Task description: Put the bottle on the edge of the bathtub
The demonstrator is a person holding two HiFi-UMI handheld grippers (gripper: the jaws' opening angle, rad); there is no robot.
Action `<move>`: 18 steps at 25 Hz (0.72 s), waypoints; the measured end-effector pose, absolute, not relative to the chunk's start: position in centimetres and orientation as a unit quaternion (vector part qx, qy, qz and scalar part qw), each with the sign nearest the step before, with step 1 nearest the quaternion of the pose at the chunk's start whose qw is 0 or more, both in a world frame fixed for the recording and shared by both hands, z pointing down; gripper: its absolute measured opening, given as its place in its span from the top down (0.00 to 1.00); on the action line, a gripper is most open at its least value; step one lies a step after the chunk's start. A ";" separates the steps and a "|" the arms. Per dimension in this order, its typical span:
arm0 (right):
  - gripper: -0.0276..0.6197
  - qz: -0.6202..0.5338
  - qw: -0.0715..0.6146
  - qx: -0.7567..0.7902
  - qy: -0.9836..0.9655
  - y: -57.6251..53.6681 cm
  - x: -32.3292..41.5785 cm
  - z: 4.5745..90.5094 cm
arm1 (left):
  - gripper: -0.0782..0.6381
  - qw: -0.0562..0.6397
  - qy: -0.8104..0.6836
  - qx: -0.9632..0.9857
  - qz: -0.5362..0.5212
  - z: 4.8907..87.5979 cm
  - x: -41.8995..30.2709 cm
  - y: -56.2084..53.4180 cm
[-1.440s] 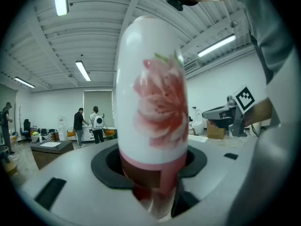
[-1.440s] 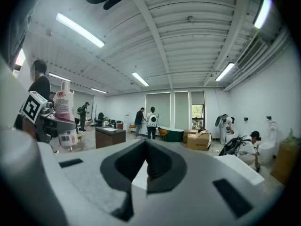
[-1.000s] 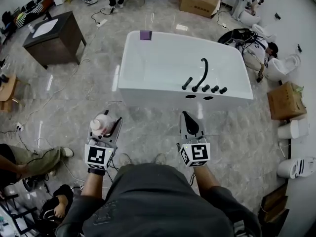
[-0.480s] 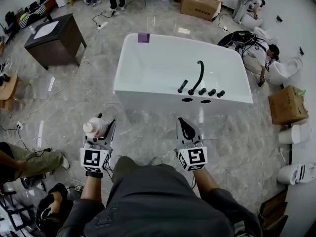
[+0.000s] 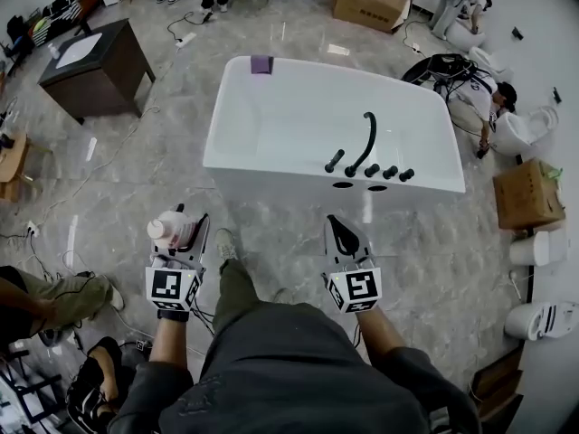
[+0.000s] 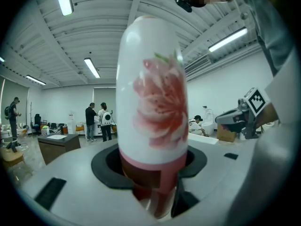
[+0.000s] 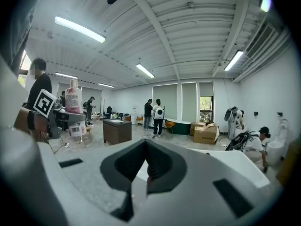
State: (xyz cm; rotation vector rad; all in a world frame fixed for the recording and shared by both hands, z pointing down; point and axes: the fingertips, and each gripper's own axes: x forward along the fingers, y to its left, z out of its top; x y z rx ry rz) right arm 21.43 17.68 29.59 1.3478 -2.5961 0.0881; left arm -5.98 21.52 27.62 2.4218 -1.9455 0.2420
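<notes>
A white bottle (image 5: 170,229) with a pink flower print and a pink base stands upright in my left gripper (image 5: 181,236), which is shut on it; in the left gripper view the bottle (image 6: 153,102) fills the middle, its base between the jaws. The white bathtub (image 5: 271,165) lies ahead on the floor, with a black faucet (image 5: 365,139) on its near rim. My right gripper (image 5: 344,234) is shut and holds nothing, its jaws pressed together (image 7: 148,173). Both grippers hover over the floor, short of the tub's near edge.
A purple block (image 5: 261,63) sits on the tub's far rim. A dark wooden table (image 5: 90,70) stands at the far left. Cardboard boxes (image 5: 368,5) lie beyond the tub and toilets (image 5: 523,125) line the right side. A person's legs (image 5: 50,297) rest at the left.
The view has shifted a little closer to the tub. Both grippers keep their pose, the left one still shut on the bottle.
</notes>
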 end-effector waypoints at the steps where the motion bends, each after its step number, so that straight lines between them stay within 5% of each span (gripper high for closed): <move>1: 0.96 0.030 0.110 0.463 -0.879 17.1 21.3 29.7 | 0.58 0.013 -0.621 0.780 0.075 27.9 -6.3 20.3; 18: 0.96 0.040 0.144 0.541 -0.828 -0.2 11.0 29.6 | 0.58 0.023 -0.514 0.855 0.065 30.8 -15.1 -1.9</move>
